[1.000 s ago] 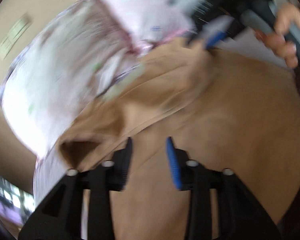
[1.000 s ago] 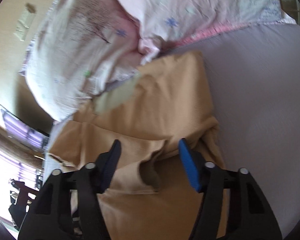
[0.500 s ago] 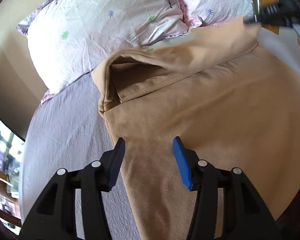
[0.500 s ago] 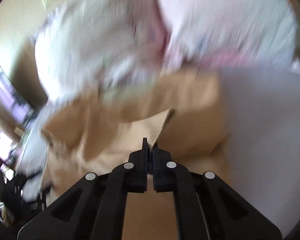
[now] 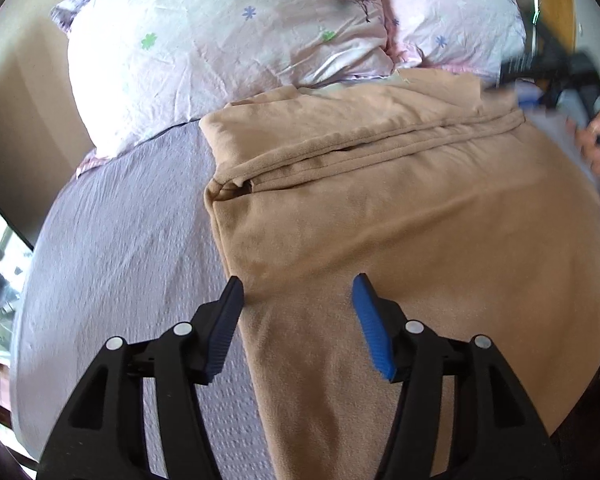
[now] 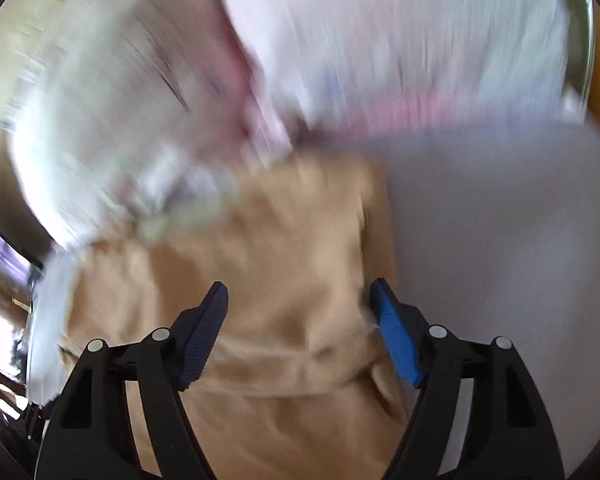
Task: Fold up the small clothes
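Note:
A tan garment (image 5: 400, 208) lies flat on the lilac bed sheet (image 5: 120, 260), with a folded-over band across its far part. My left gripper (image 5: 298, 300) is open and empty, just above the garment's near left edge. The right wrist view is blurred by motion; there the same tan garment (image 6: 292, 280) lies under my right gripper (image 6: 298, 304), which is open and empty. The right gripper also shows in the left wrist view (image 5: 540, 80) at the garment's far right corner, held by a hand (image 5: 592, 136).
Two pale floral pillows (image 5: 228, 40) lie at the head of the bed, touching the garment's far edge. Bare sheet (image 6: 500, 240) lies right of the garment. A beige wall (image 5: 16, 92) and a window are at the left.
The right gripper, shut on a garment fold half a second ago, has opened and let go. The raised fold has dropped flat. The left gripper stays open over the near edge.

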`<state>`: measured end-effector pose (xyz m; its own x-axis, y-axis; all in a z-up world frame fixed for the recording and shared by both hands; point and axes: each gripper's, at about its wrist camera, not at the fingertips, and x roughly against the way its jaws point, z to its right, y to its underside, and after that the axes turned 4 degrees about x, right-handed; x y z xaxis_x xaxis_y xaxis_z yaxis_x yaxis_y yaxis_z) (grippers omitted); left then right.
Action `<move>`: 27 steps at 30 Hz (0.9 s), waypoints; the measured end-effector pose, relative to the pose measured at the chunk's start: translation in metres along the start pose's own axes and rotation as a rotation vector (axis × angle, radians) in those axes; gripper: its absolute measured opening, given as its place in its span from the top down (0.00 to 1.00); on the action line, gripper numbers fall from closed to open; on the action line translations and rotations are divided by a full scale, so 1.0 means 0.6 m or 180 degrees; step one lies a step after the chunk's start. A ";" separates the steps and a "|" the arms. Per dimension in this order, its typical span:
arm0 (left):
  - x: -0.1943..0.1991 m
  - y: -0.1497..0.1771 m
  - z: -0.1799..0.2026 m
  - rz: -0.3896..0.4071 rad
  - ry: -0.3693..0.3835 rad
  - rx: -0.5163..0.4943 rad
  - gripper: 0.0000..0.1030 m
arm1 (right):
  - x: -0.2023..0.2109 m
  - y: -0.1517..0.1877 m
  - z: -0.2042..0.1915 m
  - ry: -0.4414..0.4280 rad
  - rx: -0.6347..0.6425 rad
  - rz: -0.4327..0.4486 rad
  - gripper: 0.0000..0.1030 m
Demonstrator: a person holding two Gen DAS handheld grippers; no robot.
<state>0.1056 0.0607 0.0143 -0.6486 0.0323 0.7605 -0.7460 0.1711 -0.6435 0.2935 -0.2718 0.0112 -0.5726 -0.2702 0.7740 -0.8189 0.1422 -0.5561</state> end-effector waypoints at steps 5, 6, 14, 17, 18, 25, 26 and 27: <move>0.074 0.038 -0.048 0.0231 0.0771 0.0355 0.42 | 0.113 0.055 0.022 -0.0764 -0.0114 0.0240 0.28; 0.090 0.050 -0.061 0.0270 0.0990 0.0421 0.39 | 0.148 0.084 0.026 -0.0972 -0.0009 0.0314 0.26; 0.184 0.208 -0.152 0.0310 0.2187 0.0953 0.29 | 0.313 0.337 0.112 -0.1516 0.0485 0.0291 0.17; 0.182 0.260 -0.154 0.0133 0.2188 0.1028 0.27 | 0.316 0.424 0.180 -0.1460 0.0167 -0.0002 0.17; 0.172 0.271 -0.152 0.0054 0.2171 0.1066 0.27 | 0.306 0.434 0.188 -0.1439 0.0125 -0.0080 0.17; 0.090 0.266 -0.105 -0.0149 0.2454 0.1265 0.30 | 0.197 0.456 0.170 -0.1880 0.0057 -0.0427 0.29; 0.078 0.263 -0.101 -0.0182 0.2469 0.1331 0.41 | 0.184 0.457 0.163 -0.1974 0.0075 -0.0451 0.41; 0.067 0.262 -0.098 -0.0230 0.2493 0.1421 0.52 | 0.176 0.459 0.160 -0.2053 0.0079 -0.0477 0.76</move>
<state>-0.0287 0.1468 -0.0512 -0.4311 0.7253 0.5368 -0.8760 -0.1938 -0.4416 0.0115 -0.3526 -0.0892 -0.3075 -0.8025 0.5114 -0.8822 0.0389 -0.4693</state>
